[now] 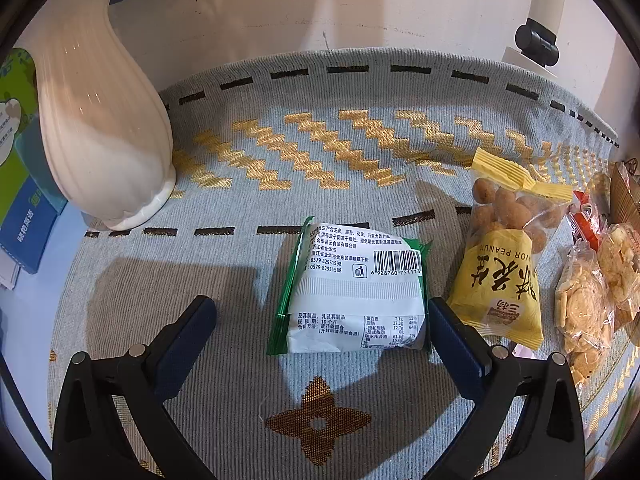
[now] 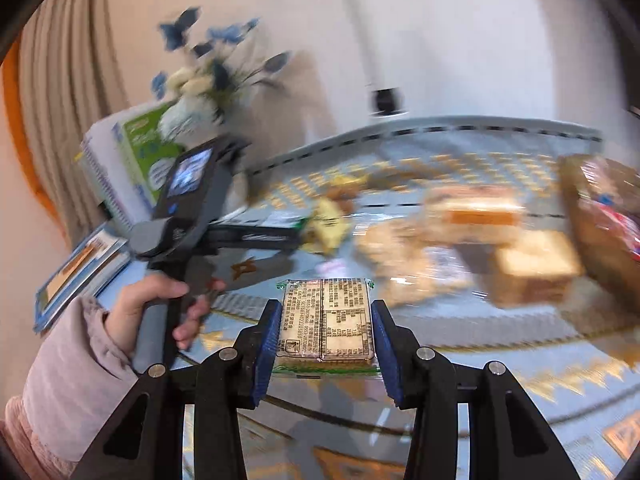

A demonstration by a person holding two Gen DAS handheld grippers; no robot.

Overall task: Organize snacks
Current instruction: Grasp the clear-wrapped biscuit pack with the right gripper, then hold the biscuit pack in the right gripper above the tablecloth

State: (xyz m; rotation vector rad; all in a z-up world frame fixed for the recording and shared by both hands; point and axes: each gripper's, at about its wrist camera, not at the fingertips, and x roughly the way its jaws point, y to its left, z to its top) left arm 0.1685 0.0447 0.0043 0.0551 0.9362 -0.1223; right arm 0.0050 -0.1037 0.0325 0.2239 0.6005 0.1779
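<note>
On the woven cloth (image 1: 240, 360) a flat snack packet (image 1: 352, 292) lies between the spread fingers of the left gripper (image 1: 320, 332), touching neither. Just right of it lies a peanut bag (image 1: 504, 264), and further right some cracker packs (image 1: 588, 312). A vase (image 1: 100, 120) stands behind on the left, books (image 1: 24, 216) beside it. The right gripper (image 2: 325, 332) holds a biscuit pack (image 2: 326, 320) above the cloth.
</note>
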